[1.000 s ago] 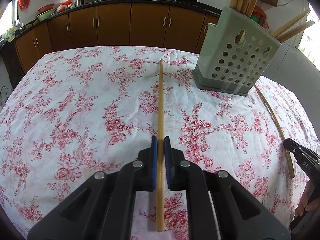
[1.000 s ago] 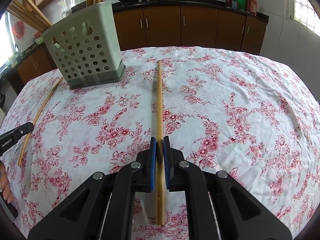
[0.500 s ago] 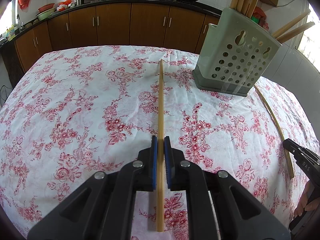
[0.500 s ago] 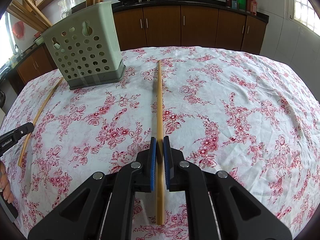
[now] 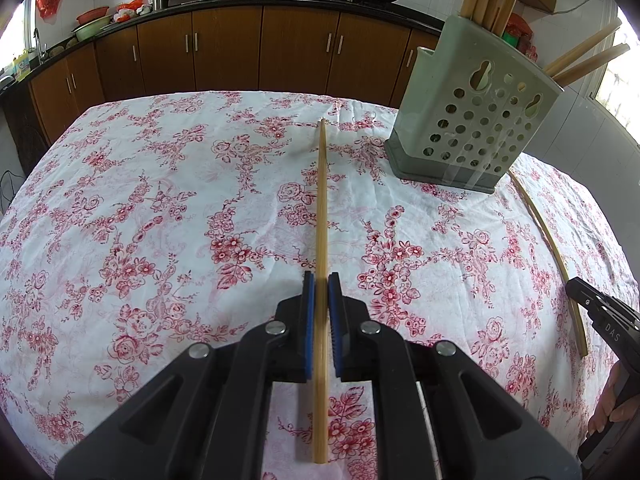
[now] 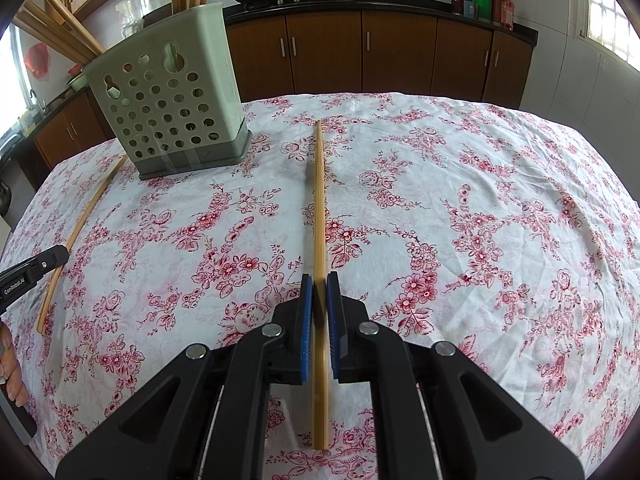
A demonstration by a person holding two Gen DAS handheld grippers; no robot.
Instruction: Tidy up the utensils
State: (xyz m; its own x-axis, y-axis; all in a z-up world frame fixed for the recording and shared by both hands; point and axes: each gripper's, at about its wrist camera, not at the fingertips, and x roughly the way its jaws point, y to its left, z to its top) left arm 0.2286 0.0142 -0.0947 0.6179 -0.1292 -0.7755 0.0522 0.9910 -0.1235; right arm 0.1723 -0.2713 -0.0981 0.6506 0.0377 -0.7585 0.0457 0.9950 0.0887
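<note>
In the left wrist view my left gripper (image 5: 320, 280) is shut on a bamboo chopstick (image 5: 321, 200) that runs straight ahead over the floral tablecloth. My right gripper (image 6: 319, 278) is likewise shut on a second chopstick (image 6: 319, 200). A grey-green perforated utensil holder (image 5: 472, 120) stands between the two, with several chopsticks upright in it; in the right wrist view the holder (image 6: 168, 100) is at the left. Each view shows the other gripper's tip at its edge beside a long chopstick (image 5: 556, 256), apparently the one it holds.
The table is covered by a white cloth with red flowers (image 5: 140, 220). Brown kitchen cabinets (image 6: 400, 56) and a dark counter with pans lie behind the table. A person's fingers (image 6: 12, 372) show at the left edge.
</note>
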